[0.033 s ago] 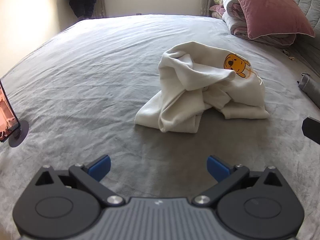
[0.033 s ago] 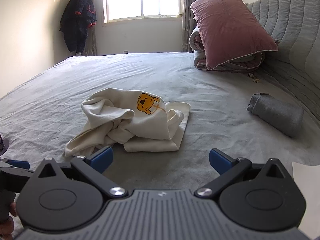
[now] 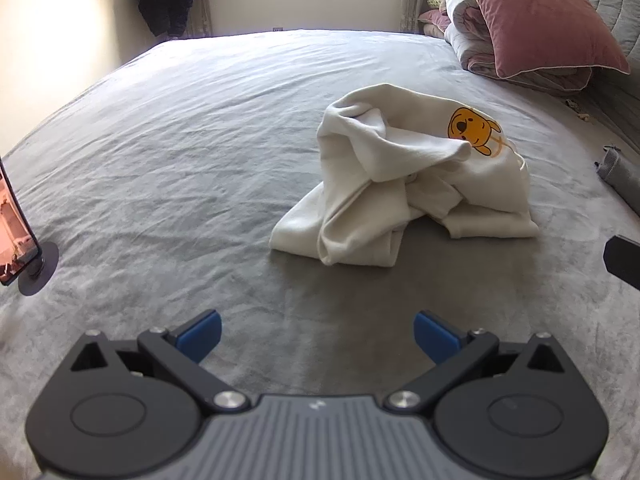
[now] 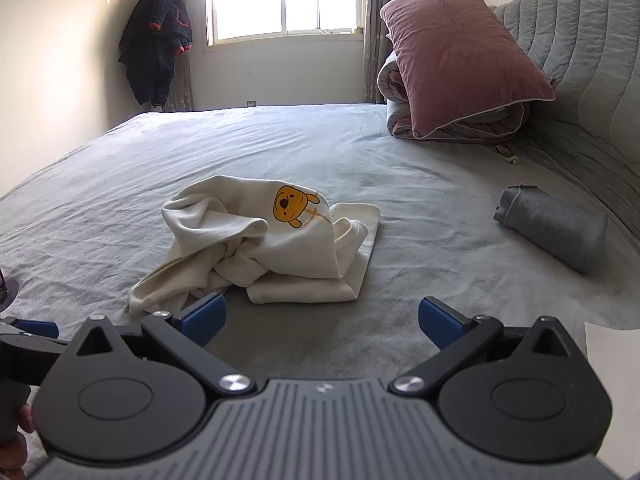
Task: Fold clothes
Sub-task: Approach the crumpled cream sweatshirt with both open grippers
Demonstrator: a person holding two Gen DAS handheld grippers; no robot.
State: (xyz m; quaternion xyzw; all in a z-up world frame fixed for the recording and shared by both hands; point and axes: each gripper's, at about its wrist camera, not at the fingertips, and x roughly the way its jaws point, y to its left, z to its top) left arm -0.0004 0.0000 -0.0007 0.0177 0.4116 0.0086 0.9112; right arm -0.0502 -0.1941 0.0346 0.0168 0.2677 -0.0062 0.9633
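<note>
Hovering above the gray bed (image 3: pixel 200 152), tipped downward toward the cover: left gripper (image 3: pixel 318 332), blue pads (image 3: pixel 200 330) spread wide, nothing between them. Likewise spread to the full and empty: right gripper (image 4: pixel 322 318), held low over the near edge of the bed (image 4: pixel 420 240), looking more level across it. Lying crumpled in a heap on the bed ahead of both, well clear of the left pads and just beyond the right ones: cream shirt (image 3: pixel 404 184) with an orange bear print on top (image 4: pixel 260 240). Seen from the right wrist at the lower left edge: part of the left gripper (image 4: pixel 24 336) and a bit of a hand beneath it. Resting apart from the shirt, off to the right: rolled gray cloth (image 4: pixel 552 228). Propped against folded bedding at the headboard: pink pillow (image 4: pixel 460 56). Hanging in the far corner by the window: dark jacket (image 4: pixel 156 40). Standing at the left edge of the bed: phone on a round stand (image 3: pixel 12 236).
</note>
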